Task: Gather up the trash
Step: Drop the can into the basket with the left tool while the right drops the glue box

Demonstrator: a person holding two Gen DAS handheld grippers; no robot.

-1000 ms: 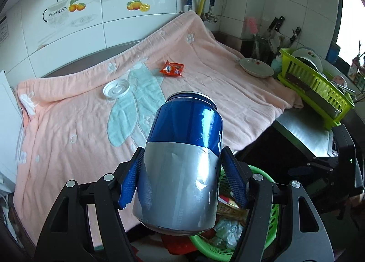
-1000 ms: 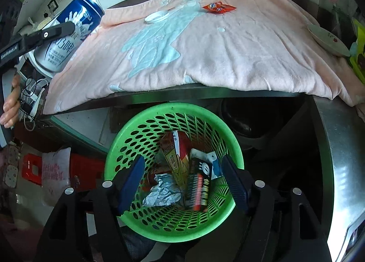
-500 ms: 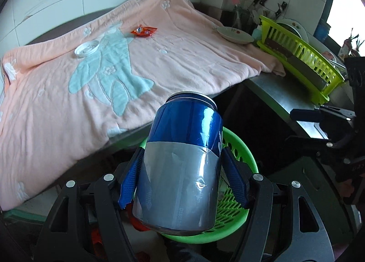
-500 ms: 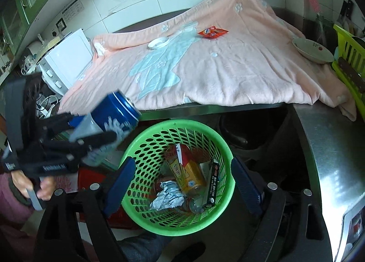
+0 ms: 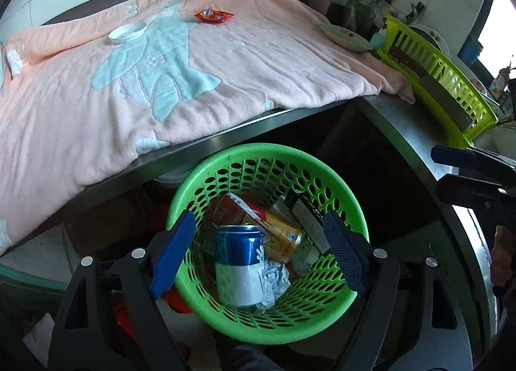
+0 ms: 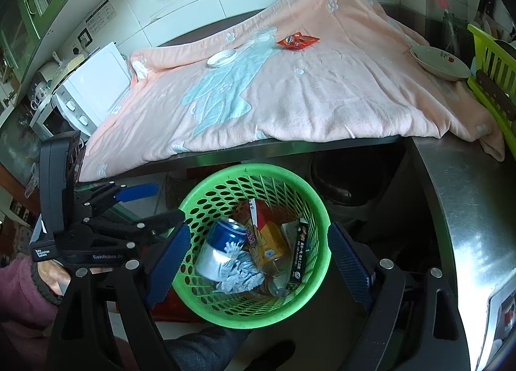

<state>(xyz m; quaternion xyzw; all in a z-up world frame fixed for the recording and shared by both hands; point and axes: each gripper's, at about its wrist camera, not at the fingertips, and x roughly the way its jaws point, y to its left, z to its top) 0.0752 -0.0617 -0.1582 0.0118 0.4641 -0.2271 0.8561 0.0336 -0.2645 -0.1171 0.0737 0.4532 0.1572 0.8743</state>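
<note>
Beside the microwave [image 6: 93, 90], right view only.

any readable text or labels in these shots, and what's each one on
"GenRobot.AI", partly legible: side of the black left tongs.
White label on those tongs' body: too small to read.
Black carton in the green plastic basket: print unreadable.
Blue and silver can: no legible text.
Orange snack wrapper: logo blurred.

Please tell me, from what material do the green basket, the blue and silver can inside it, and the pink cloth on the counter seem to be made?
The round green basket looks like moulded plastic: glossy, uniform colour, regular punched holes. The blue and silver can appears to be thin metal, probably aluminium, given its shiny reflective skin. The pink cloth seems a soft fleece or terry blanket: matte, fuzzy, wrinkled, draping over the counter edge.
</note>
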